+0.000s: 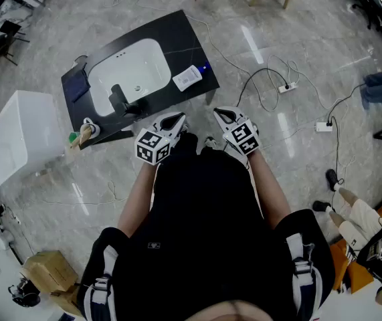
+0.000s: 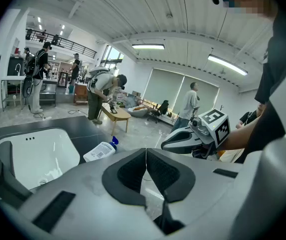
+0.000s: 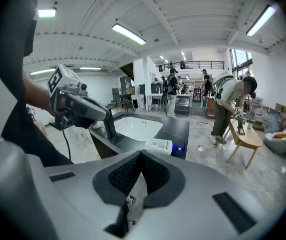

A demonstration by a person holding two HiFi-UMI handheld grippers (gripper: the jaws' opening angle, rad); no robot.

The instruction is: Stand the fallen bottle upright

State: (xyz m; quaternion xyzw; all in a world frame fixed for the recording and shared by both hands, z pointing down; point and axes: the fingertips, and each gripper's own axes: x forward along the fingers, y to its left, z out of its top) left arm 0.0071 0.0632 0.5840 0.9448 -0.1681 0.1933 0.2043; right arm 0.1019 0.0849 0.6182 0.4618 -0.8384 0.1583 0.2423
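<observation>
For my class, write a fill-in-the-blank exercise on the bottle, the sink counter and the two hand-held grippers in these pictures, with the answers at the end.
1. The white bottle lies on its ____ on the black counter.
2. In the head view, the bottle is to the ____ of the sink.
3. The bottle's cap is ____ in colour.
4. The left hand-held gripper and the right hand-held gripper both have their jaws ____, holding nothing.
Missing words: side; right; blue; shut.
</observation>
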